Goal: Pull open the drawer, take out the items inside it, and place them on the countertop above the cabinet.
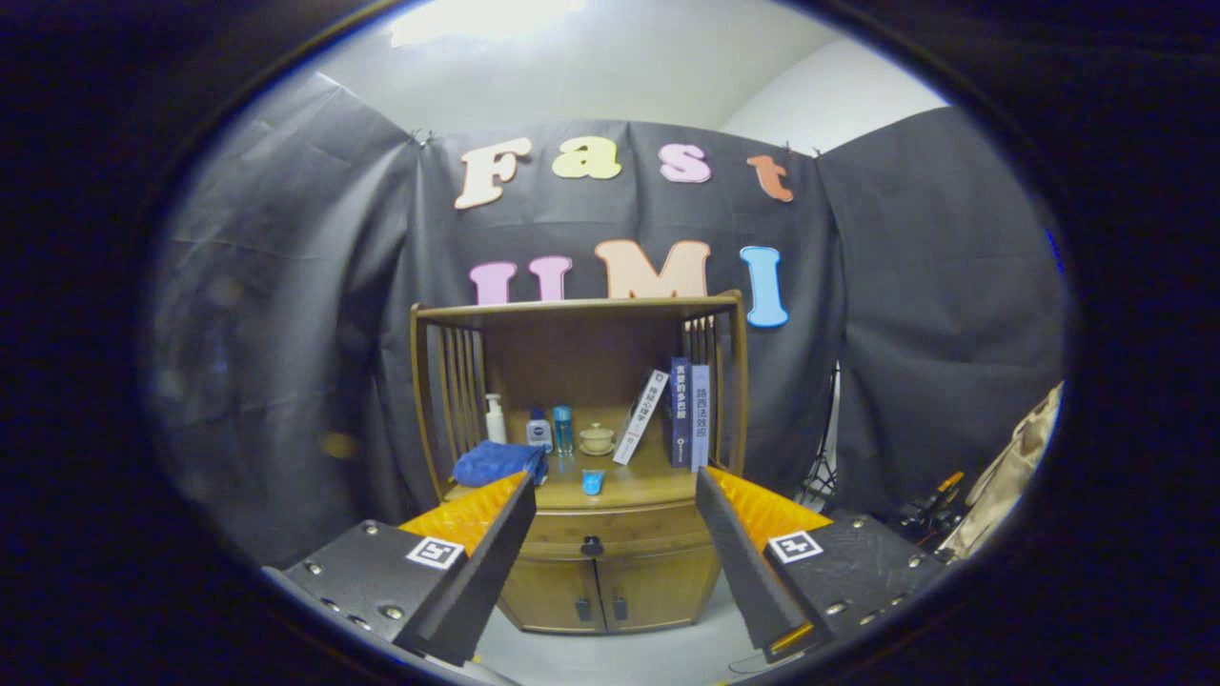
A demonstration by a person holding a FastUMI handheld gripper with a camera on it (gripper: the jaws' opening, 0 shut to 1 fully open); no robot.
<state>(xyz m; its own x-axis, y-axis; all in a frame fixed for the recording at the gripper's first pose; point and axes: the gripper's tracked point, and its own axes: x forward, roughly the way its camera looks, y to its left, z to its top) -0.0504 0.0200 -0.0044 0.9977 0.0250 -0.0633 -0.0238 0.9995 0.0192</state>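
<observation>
While the claw (610, 534) stands off from the cabinet (610, 572), the scene reads as follows.
Free space: open room lies between the fingertips and the cabinet front; nothing stands in that gap.
Drawer (620, 527): fully shut, flush with the cabinet front, dark knob (592, 546) at its centre, seen between the two fingers.
Lower doors: two, both shut, below the drawer.
Table (639, 488): cabinet top above the drawer; front edge carries a folded blue cloth (498, 463) at the left and a small blue item (593, 481) near the middle.
Back row: white pump bottle (495, 419), two small bottles, a lidded cup (598, 438), then books (688, 413), one leaning.
Side limits: slatted wooden uprights at both ends, a top board overhead.
Claw: fingers spread wide, empty, touching nothing.
</observation>
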